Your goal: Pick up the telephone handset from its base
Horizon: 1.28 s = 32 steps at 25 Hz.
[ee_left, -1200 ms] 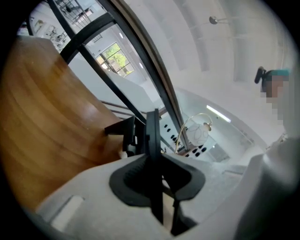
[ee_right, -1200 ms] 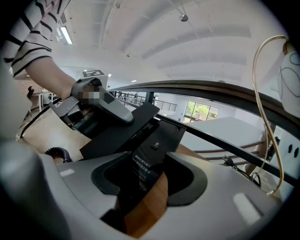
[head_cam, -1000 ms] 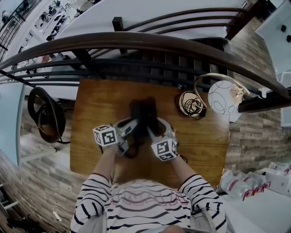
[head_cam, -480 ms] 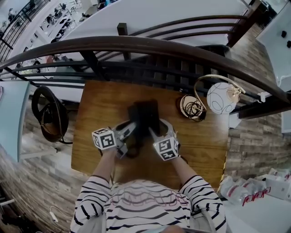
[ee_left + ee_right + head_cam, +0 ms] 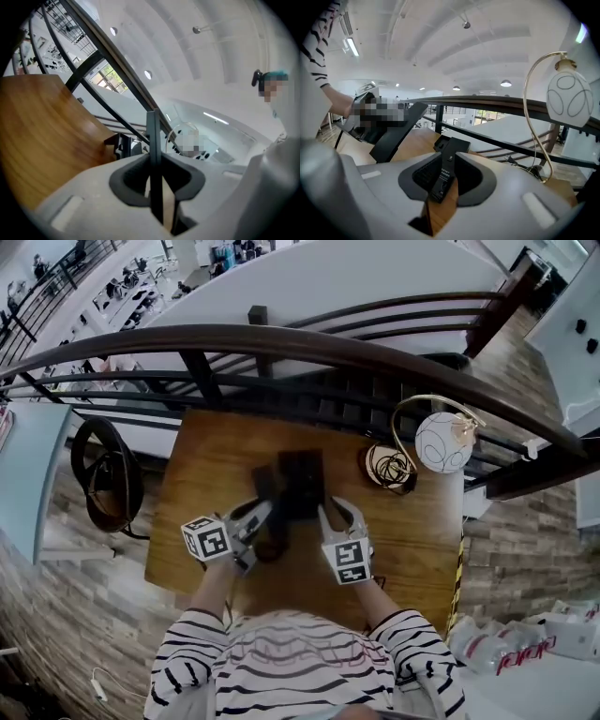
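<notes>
Over table, one handset in left jaws, one base in just-closed right jaws

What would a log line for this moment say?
left gripper: gripping handset | right gripper: jaws just closed on phone base

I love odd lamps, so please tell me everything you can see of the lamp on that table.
The lamp has a white globe shade with thin dark looping lines, hung under a brass-coloured cap from a slim gold arm that arcs up and over. The arm rises from a round gold base with what looks like dark cable coiled on it. It stands upright at the far right corner of the wooden table, beside the dark railing. Lit or not, I cannot tell.
</notes>
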{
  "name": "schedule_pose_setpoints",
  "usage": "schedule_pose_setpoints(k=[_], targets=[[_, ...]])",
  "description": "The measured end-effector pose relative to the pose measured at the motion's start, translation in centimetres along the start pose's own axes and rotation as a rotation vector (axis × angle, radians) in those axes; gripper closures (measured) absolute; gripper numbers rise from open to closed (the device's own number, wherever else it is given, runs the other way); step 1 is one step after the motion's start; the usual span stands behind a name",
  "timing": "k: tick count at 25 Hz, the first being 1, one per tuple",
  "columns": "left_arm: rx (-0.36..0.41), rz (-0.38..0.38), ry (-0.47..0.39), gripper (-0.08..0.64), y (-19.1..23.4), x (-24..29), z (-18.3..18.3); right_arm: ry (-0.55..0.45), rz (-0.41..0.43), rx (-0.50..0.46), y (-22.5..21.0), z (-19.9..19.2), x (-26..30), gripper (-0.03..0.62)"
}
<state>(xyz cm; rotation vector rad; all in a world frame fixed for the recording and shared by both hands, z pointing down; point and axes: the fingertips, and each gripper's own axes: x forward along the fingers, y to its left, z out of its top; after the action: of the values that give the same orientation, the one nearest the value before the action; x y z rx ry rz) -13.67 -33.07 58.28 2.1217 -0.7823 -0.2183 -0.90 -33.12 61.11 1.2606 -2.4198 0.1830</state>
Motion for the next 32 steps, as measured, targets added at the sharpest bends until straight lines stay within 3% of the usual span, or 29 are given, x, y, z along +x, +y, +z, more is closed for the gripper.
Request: schedule_pose_setpoints(k=[3, 9, 32], targets=[[-0.002, 0.002, -0.031, 0.486, -1.5, -1.4, -0.4, -0.037, -0.012, 0.056, 0.5, 0.9, -2.0, 0.553], [0.016, 0.011, -0.076, 0.486, -4.6, -3.5, -1.3, -0.093, -0.012, 0.088, 1.3, 2.2, -5.9, 0.591], [0.067, 0.122, -0.244, 0.487, -12.6, -10.4, -6.4, -0.202, 0.171, 0.12, 4.0, 4.1, -15.5, 0.592]])
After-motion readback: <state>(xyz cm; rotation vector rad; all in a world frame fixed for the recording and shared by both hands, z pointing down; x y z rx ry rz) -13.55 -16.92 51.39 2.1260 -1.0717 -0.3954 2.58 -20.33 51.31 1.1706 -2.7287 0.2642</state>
